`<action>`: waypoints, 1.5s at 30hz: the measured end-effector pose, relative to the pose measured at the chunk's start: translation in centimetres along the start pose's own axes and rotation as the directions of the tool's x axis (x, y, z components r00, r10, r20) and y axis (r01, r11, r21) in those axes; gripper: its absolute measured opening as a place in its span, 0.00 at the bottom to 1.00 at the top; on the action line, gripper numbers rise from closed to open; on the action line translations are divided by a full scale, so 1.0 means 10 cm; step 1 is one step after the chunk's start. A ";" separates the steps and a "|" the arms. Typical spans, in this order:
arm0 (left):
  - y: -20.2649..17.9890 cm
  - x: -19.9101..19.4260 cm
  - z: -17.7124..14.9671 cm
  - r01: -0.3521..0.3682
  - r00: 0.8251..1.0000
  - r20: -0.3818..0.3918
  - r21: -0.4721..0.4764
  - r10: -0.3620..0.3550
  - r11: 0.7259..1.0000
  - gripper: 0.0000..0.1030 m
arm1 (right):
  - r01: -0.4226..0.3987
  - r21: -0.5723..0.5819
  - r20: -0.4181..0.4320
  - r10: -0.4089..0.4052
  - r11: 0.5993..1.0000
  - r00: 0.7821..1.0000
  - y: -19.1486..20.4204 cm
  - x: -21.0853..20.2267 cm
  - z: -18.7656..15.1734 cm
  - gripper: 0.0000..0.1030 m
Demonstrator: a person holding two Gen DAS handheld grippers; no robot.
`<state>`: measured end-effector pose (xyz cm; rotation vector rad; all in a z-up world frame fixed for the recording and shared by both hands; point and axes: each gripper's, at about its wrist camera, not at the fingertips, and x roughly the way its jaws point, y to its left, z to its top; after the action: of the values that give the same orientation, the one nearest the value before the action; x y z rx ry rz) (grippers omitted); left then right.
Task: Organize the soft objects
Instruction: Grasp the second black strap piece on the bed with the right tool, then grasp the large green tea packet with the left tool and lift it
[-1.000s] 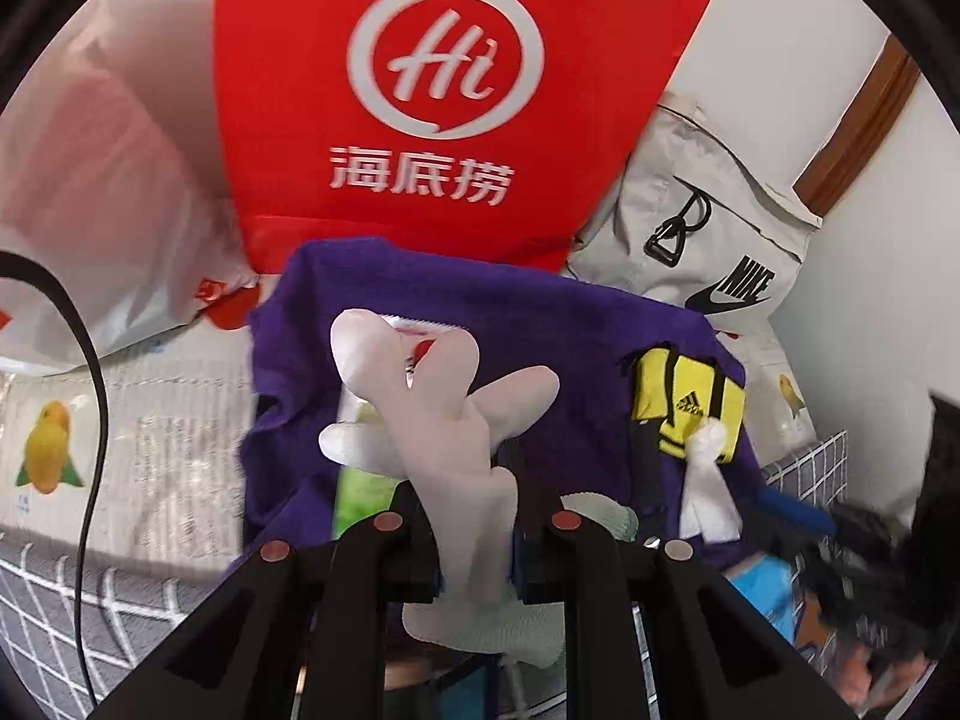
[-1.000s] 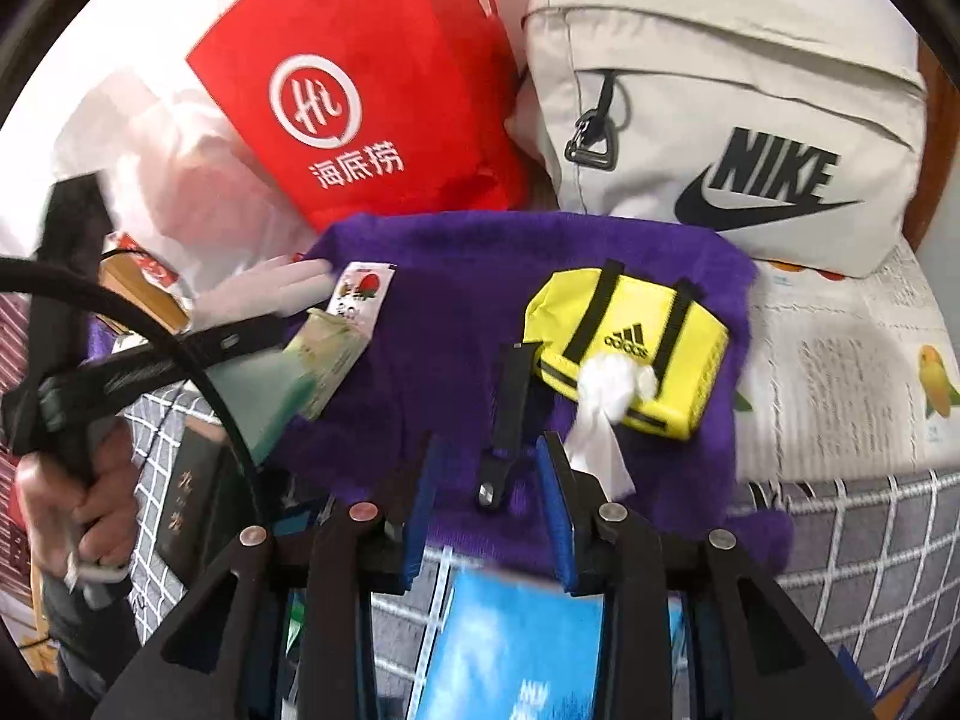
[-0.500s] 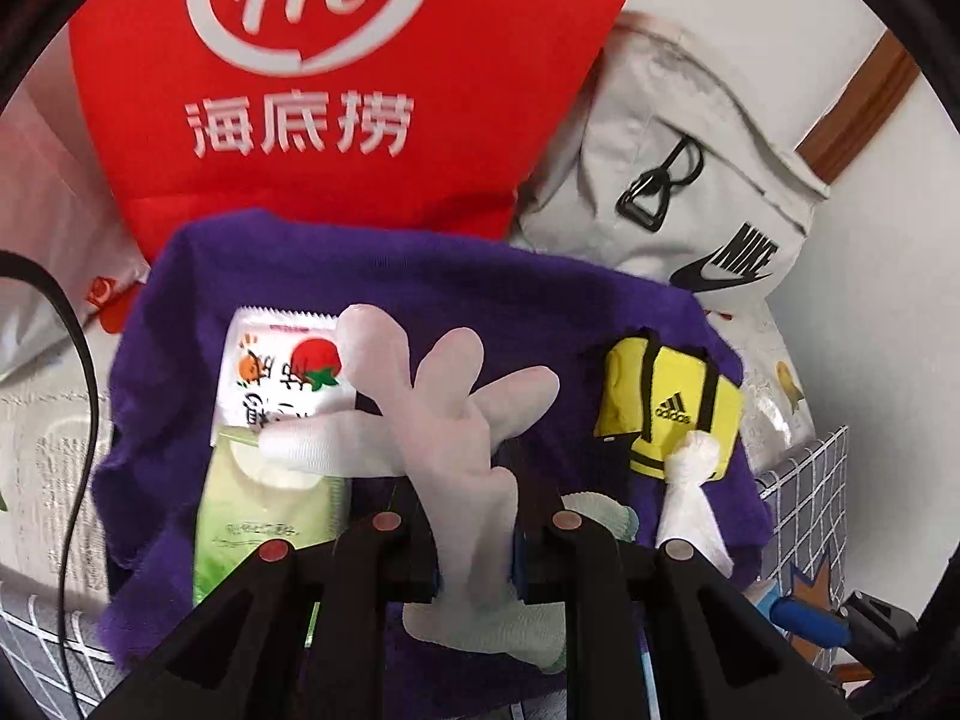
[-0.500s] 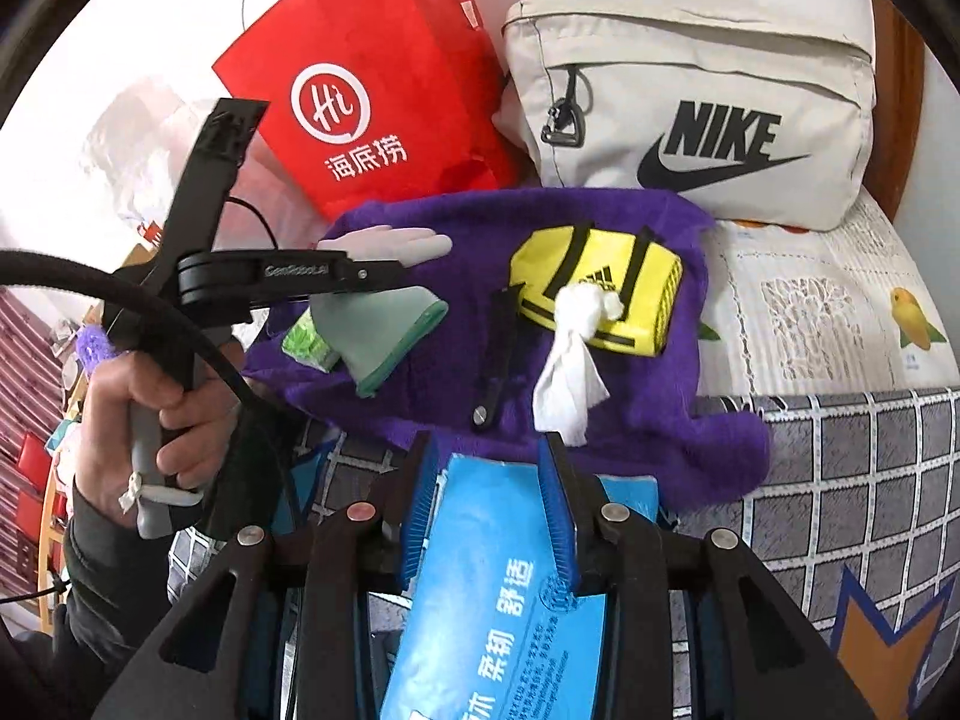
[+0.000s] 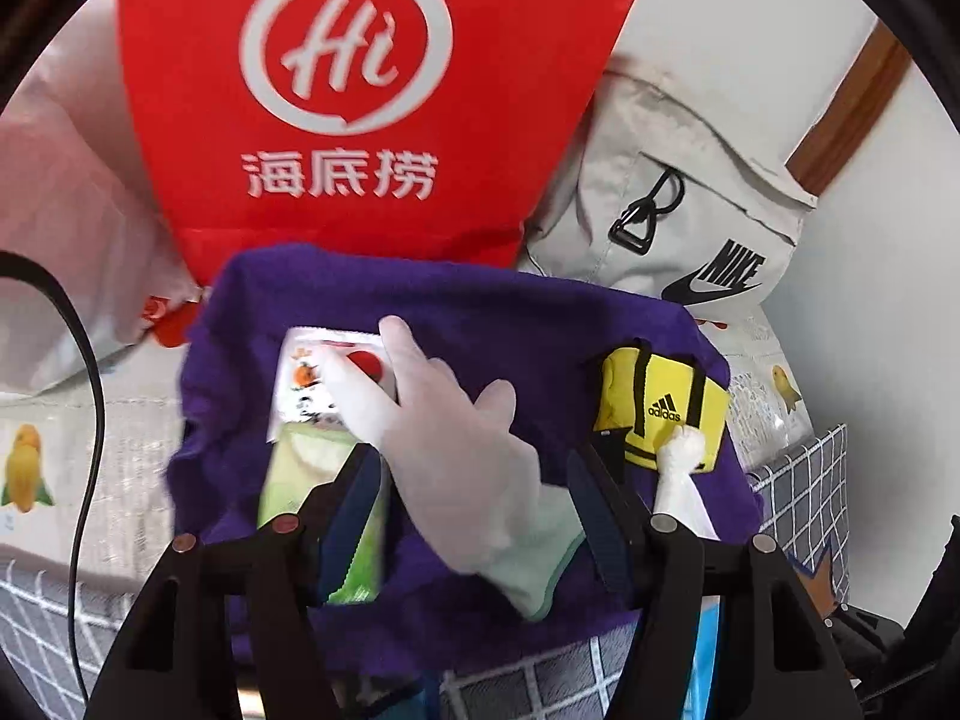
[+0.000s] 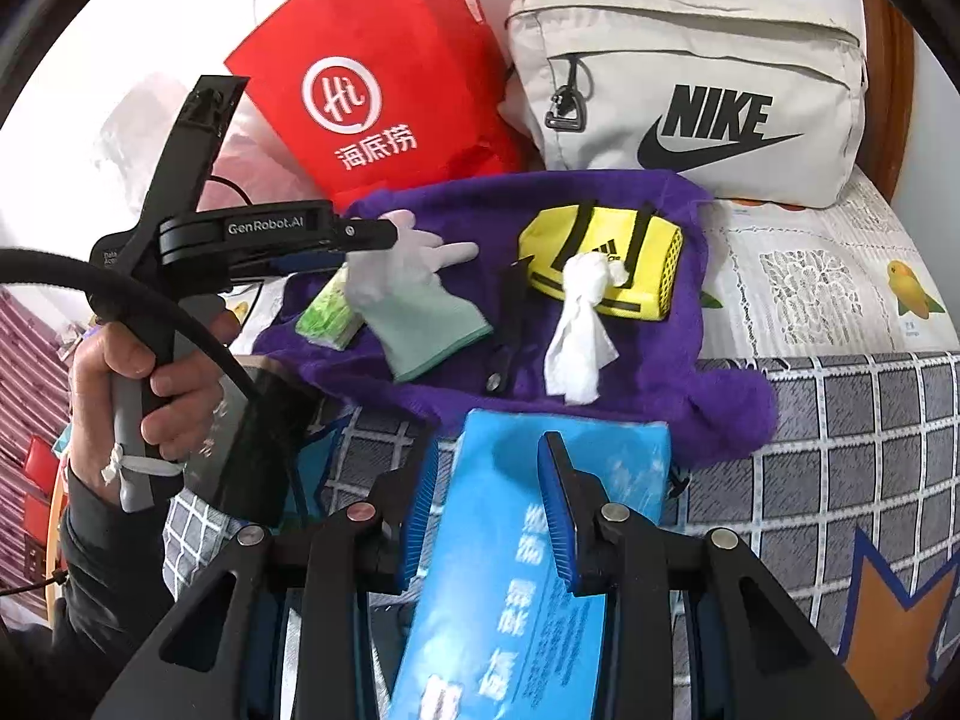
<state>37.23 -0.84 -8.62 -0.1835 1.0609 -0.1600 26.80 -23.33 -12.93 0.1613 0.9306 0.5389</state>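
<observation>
A white glove with a green cuff point(image 5: 456, 468) point(image 6: 414, 294) lies on the purple towel point(image 5: 516, 324) point(image 6: 636, 372), partly over a green wipes packet point(image 5: 312, 468) point(image 6: 327, 315). My left gripper point(image 5: 474, 480) point(image 6: 384, 234) is open, its fingers on either side of the glove and no longer pinching it. A small yellow Adidas bag point(image 5: 666, 405) point(image 6: 606, 264) with a white tissue point(image 6: 579, 330) sits on the towel's right. My right gripper point(image 6: 486, 498) is open around a blue tissue pack point(image 6: 528, 558) near the towel's front edge; contact is unclear.
A red Hi paper bag point(image 5: 360, 90) point(image 6: 372, 102) and a beige Nike bag point(image 5: 678, 210) point(image 6: 690, 90) stand behind the towel. A white plastic bag point(image 5: 66, 210) lies at the back left. A grey checked cover point(image 6: 840, 450) spreads to the right.
My left gripper opened and let the glove drop flat onto the towel. My right gripper drew back from the towel to straddle the blue tissue pack.
</observation>
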 end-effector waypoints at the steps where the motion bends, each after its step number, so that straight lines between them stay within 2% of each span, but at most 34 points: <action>1: 0.01 -0.08 -0.03 -0.002 1.000 0.007 0.001 0.002 1.000 0.61 | -0.002 -0.001 0.003 0.002 1.000 1.000 0.02 -0.03 -0.02 0.34; 7: 0.06 -0.46 -0.26 0.023 1.000 0.017 -0.015 -0.022 1.000 0.61 | -0.012 -0.021 0.012 0.012 1.000 1.000 0.19 -0.23 -0.25 0.34; 11: 0.08 -0.74 -0.48 -0.005 0.999 0.033 0.003 0.005 1.000 0.61 | -0.012 -0.054 0.006 0.013 0.998 1.000 0.26 -0.39 -0.52 0.34; 16: 0.13 -1.05 -0.80 0.001 0.998 0.059 -0.020 0.001 1.000 0.61 | -0.037 -0.094 -0.007 0.037 0.995 0.999 0.36 -0.56 -0.95 0.34; 21: 0.11 -1.23 -1.06 -0.015 0.998 0.061 -0.013 0.016 1.000 0.63 | -0.082 -0.156 -0.051 0.074 0.984 0.996 0.50 -0.54 -1.37 0.34; 23: 0.10 -1.28 -1.15 -0.026 0.997 0.066 -0.003 0.026 1.000 0.63 | -0.063 -0.170 -0.072 0.051 0.983 0.996 0.53 -0.45 -1.48 0.34; 26: 0.09 -1.34 -1.30 -0.040 0.997 0.062 0.001 0.040 0.999 0.63 | -0.027 -0.176 -0.100 0.009 0.984 0.995 0.50 -0.25 -1.59 0.33; 29: 0.09 -1.36 -1.45 -0.054 0.997 0.048 0.005 0.054 0.999 0.63 | -0.036 -0.173 -0.113 0.016 0.984 0.994 0.46 -0.10 -1.60 0.32; 34: 0.09 -1.38 -1.69 -0.052 0.998 0.037 -0.012 0.053 0.999 0.63 | 0.013 -0.214 -0.099 -0.035 0.977 0.994 0.52 0.02 -1.54 0.33; 36: 0.09 -1.37 -1.79 -0.038 0.999 0.027 -0.019 0.038 0.999 0.63 | 0.048 -0.257 -0.081 -0.071 0.965 0.994 0.60 0.04 -1.57 0.27; 37: 0.08 -1.36 -1.84 -0.028 0.999 0.019 -0.019 0.028 0.999 0.63 | 0.068 -0.279 -0.068 -0.090 0.958 0.994 0.63 0.04 -1.61 0.20; 40: 0.05 -1.34 -1.97 -0.034 0.999 0.004 -0.011 0.034 0.999 0.63 | 0.091 -0.316 -0.042 -0.110 0.944 0.993 0.65 0.00 -1.69 0.20; 45: 0.07 -1.35 -2.13 -0.036 0.999 0.000 -0.017 0.036 0.999 0.63 | 0.092 -0.270 -0.028 -0.104 0.959 0.994 0.58 -0.24 -1.80 0.20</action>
<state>12.10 1.26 -7.42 -0.1799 1.0645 -0.1185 9.21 -21.29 -19.88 -0.1409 0.8925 0.5723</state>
